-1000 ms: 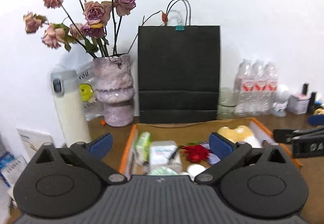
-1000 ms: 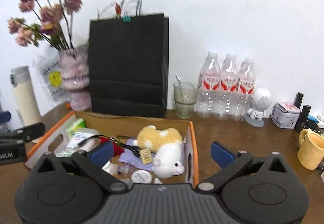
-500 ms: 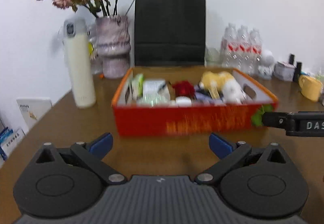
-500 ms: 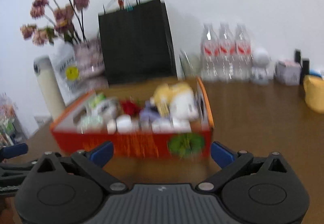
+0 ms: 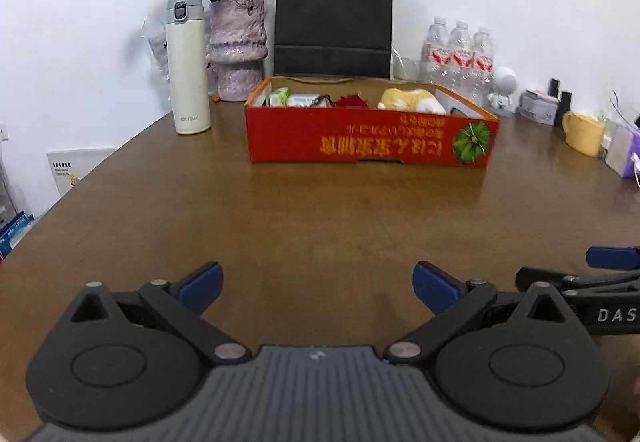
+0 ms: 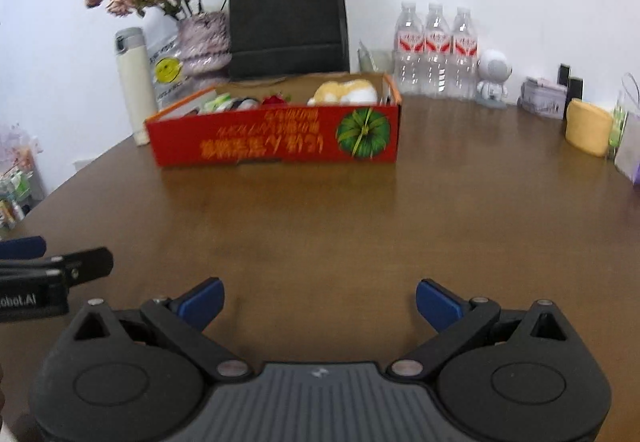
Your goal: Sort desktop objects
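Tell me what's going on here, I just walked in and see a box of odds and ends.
A person holds two grippers low over the wooden table, well short of the red cardboard box. The left gripper and right gripper are both open and hold nothing. The box holds a plush toy, a red flower and some small packets. Nothing is being handled right now.

A black paper bag (image 5: 334,18) stands between a flower vase (image 5: 237,48) and water bottles (image 5: 458,58).
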